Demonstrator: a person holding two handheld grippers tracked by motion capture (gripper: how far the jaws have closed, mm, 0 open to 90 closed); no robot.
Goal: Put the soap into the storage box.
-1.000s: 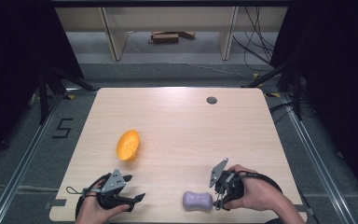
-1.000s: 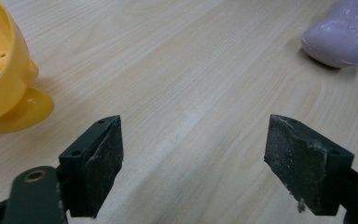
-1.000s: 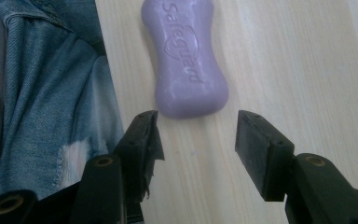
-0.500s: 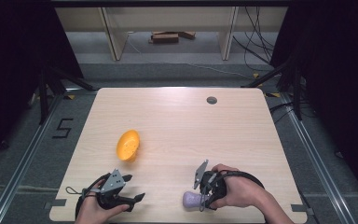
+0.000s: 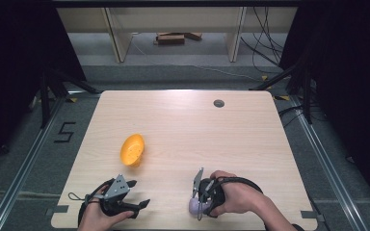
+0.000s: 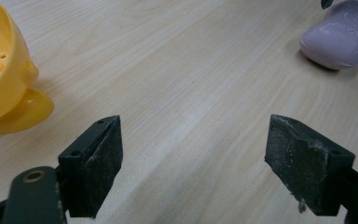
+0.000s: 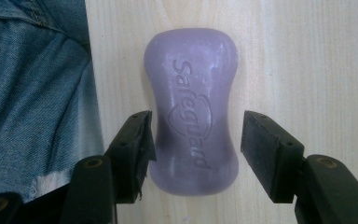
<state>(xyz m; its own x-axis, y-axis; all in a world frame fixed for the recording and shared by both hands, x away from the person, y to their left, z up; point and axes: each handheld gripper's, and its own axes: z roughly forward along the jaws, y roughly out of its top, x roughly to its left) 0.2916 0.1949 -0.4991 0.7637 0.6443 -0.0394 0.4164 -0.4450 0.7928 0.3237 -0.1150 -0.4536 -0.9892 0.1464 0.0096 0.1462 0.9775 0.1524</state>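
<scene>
While the left tongs (image 6: 193, 168) rest spread and idle, the right tongs (image 7: 196, 154), just opening, straddle the purple soap (image 7: 192, 109) on the desk (image 5: 183, 125), ungripped, so the pick-up remains.

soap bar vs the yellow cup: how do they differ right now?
The purple soap bar lies flat near the table's front edge; the yellow cup lies tipped on its side farther back and to the left. The soap bar sits between the right gripper jaws, which have just been opening and are not pressing it; the cup is apart from both grippers. The soap is solid with embossed lettering; the cup is hollow. Both rest on the wooden table.
</scene>
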